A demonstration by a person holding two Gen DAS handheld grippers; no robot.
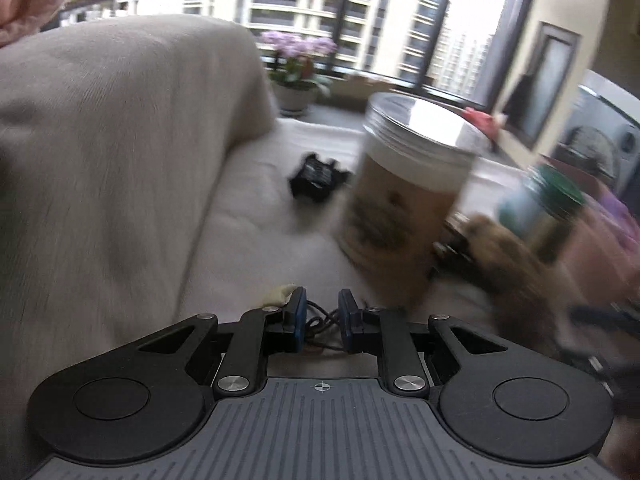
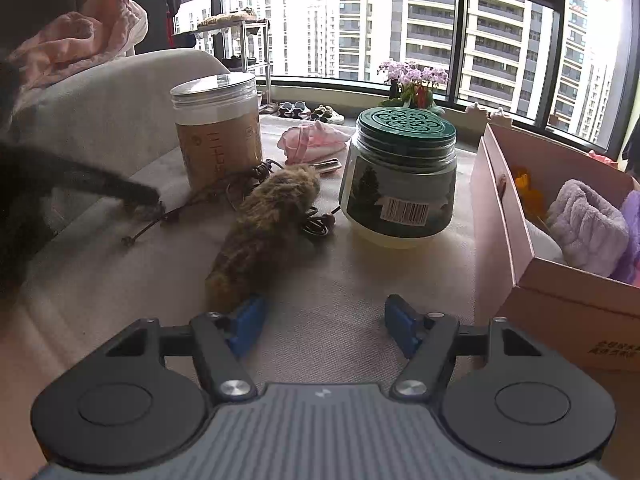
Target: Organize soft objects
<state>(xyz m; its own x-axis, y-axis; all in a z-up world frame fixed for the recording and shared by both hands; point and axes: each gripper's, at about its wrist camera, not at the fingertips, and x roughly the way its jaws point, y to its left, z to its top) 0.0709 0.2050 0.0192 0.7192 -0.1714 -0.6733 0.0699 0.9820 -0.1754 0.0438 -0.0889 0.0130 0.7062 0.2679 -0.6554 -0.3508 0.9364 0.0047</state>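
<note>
A brown furry soft toy [image 2: 264,228] lies on the beige cushion [image 2: 340,320], just ahead of my open, empty right gripper [image 2: 324,320]; its near end touches the left finger. A dark cord [image 2: 208,196] with beads trails from it. In the left wrist view, blurred by motion, my left gripper [image 1: 322,316] has its jaws narrowly apart around dark cord strands [image 1: 320,320]; the furry toy [image 1: 500,256] shows at the right. In the right wrist view the left gripper's dark tip [image 2: 144,198] rests at the cord. A pink box [image 2: 504,248] at the right holds purple plush cloths [image 2: 588,228].
A tall clear jar with a silver lid [image 2: 218,128] and a green-lidded glass jar [image 2: 400,184] stand behind the toy. A pink cloth [image 2: 312,140] lies farther back. A beige sofa back [image 1: 112,140] rises at the left. A small black object [image 1: 316,176] lies on the cushion.
</note>
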